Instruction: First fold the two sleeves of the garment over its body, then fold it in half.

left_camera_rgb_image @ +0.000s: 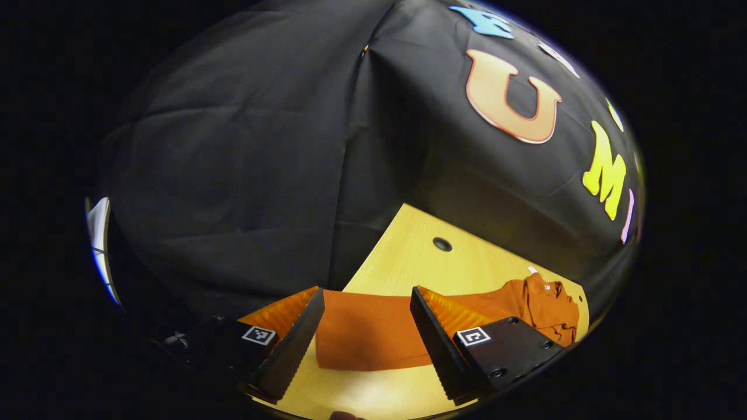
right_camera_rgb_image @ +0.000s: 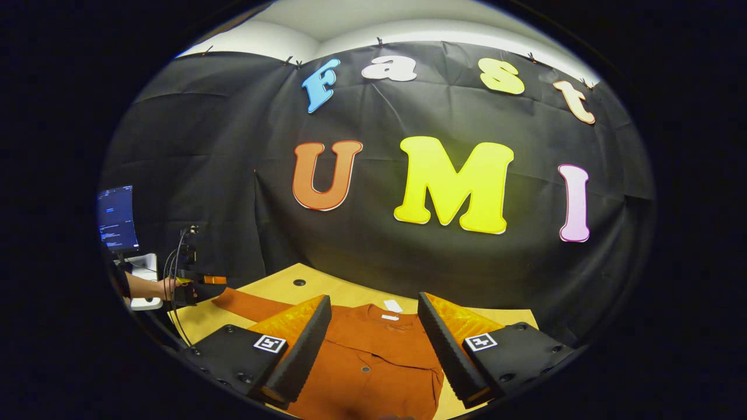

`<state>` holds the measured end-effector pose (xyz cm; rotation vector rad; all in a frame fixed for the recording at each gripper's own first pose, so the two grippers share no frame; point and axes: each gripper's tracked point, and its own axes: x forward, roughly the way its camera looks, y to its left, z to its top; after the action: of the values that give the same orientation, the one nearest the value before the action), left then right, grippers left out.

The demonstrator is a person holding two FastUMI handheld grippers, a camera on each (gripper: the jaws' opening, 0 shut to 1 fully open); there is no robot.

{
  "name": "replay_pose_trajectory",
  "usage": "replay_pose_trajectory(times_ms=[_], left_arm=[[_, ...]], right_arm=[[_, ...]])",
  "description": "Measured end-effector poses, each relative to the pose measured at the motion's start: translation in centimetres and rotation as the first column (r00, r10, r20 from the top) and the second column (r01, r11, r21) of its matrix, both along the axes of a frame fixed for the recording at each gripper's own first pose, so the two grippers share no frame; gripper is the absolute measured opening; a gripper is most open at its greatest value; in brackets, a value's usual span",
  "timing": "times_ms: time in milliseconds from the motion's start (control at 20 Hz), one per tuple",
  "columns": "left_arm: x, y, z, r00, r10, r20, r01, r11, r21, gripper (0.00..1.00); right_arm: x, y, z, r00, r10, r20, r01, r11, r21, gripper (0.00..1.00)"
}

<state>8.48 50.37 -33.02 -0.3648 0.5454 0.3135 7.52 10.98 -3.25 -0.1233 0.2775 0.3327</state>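
An orange long-sleeved shirt [right_camera_rgb_image: 373,361] lies flat on the wooden table [right_camera_rgb_image: 274,280], collar and white label toward the far wall. Its sleeve [left_camera_rgb_image: 373,338] stretches straight across the left gripper view, with the shirt's body bunched farther right [left_camera_rgb_image: 545,306]. My left gripper [left_camera_rgb_image: 366,303] hovers open just above this sleeve, both fingers apart and holding nothing. The right gripper view shows that same gripper [right_camera_rgb_image: 198,290], held by a hand, at the sleeve's outer end [right_camera_rgb_image: 248,304]. My right gripper [right_camera_rgb_image: 373,309] stands open over the shirt's chest, near the button line, nothing between its fingers.
The table [left_camera_rgb_image: 408,256] has a round cable hole [left_camera_rgb_image: 442,244] near the back, close to the black cloth wall. A monitor [right_camera_rgb_image: 117,217] and cables stand off the table's left edge. Bare wood lies in front of the sleeve.
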Motion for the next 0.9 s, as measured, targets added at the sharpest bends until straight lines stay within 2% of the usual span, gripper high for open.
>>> replay_pose_trajectory(times_ms=[150,350,500,600,650,750,900], left_arm=[[0.3,1.2,-3.8,0.997,-0.014,-0.076,0.009,0.997,-0.076,0.96],[0.6,1.4,-6.2,0.994,-0.019,-0.108,-0.004,0.979,-0.204,0.98],[0.7,1.6,-8.2,0.986,-0.044,-0.16,0.006,0.973,-0.229,0.98],[1.5,1.6,-7.7,0.987,-0.043,-0.153,0.004,0.969,-0.248,0.98],[1.6,1.1,-7.5,0.987,-0.053,-0.151,0.013,0.966,-0.258,0.96],[1.5,1.2,-7.2,0.982,-0.066,-0.176,0.03,0.979,-0.201,0.71],[1.7,1.9,-7.1,0.976,-0.058,-0.208,0.035,0.993,-0.113,0.64]], right_arm=[[-0.3,0.2,-1.2,0.999,0.0,-0.045,0.0,1.0,-0.01,0.95],[-0.3,0.8,-2.0,0.998,0.016,-0.069,-0.019,0.999,-0.037,0.95],[-0.6,1.1,-2.6,0.996,0.024,-0.083,-0.028,0.998,-0.05,0.94],[-0.7,1.0,-2.8,0.995,0.017,-0.093,-0.022,0.999,-0.045,0.94],[-0.7,0.9,-2.8,0.995,0.011,-0.099,-0.015,0.999,-0.041,0.94],[-0.8,0.7,-3.1,0.994,0.0,-0.111,-0.003,1.0,-0.025,0.94],[-0.8,0.5,-3.4,0.992,-0.013,-0.126,0.013,1.0,0.001,0.94]])
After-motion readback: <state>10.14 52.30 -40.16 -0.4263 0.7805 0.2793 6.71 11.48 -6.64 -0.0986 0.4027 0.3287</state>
